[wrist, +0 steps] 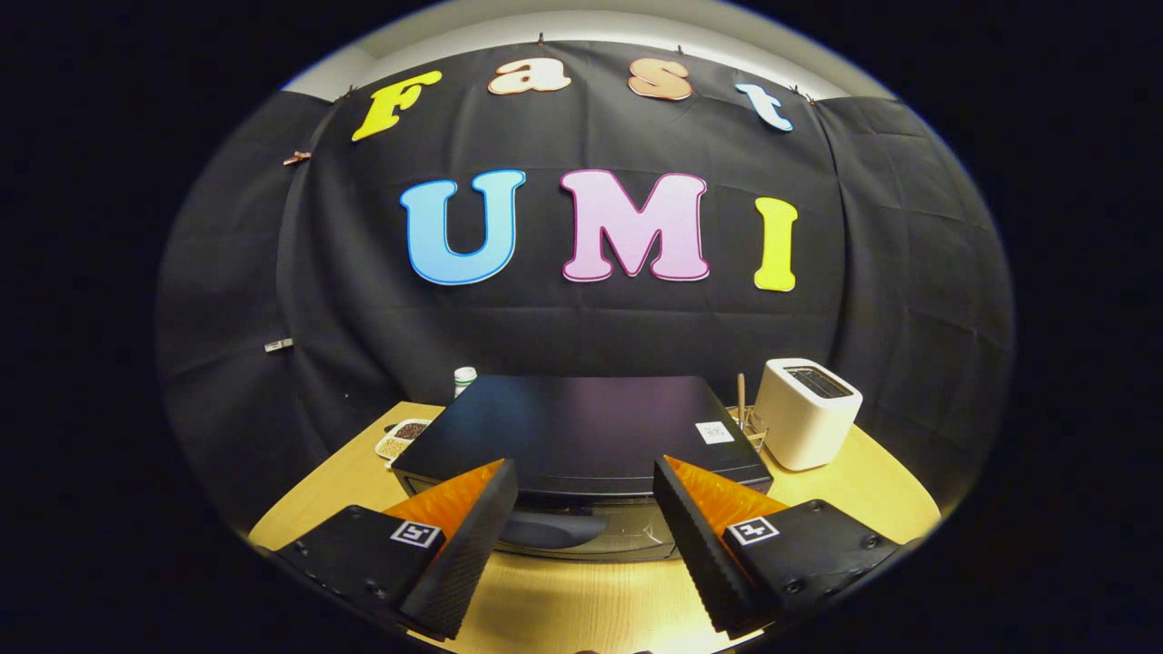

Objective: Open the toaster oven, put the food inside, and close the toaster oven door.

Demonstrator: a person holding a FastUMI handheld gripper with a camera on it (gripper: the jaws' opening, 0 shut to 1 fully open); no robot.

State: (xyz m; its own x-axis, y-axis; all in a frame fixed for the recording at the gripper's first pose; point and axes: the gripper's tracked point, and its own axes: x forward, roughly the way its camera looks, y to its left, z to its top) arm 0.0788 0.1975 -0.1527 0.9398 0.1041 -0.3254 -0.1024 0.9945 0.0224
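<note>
- Gripper [585,509] at the bottom centre of the frame — its two fingers [472,536] stand wide apart, released, with nothing held between them.
- One toaster oven [581,431], black and flat-topped, sits in the lower middle of the frame on the desk [872,490]; its front edge lies between the two fingertips and just ahead of them.
- One dark handle [550,527] shows on the toaster oven's front, low in the gap between the fingers; the door looks closed, though only a strip of its glass can be seen.
- One small white sticker [714,432] lies on the oven's top, toward its right rear corner.
- One white pop-up toaster [807,411] stands at the right of the oven, well beyond the right finger.
- One wire holder with a wooden stick [745,413] stands between the oven and the white toaster.
- One white-capped bottle [464,380] peeks out behind the oven's left rear corner.
- One white divided dish [402,438] — holding dark and pale grains — rests on the desk beside the oven's left side.
</note>
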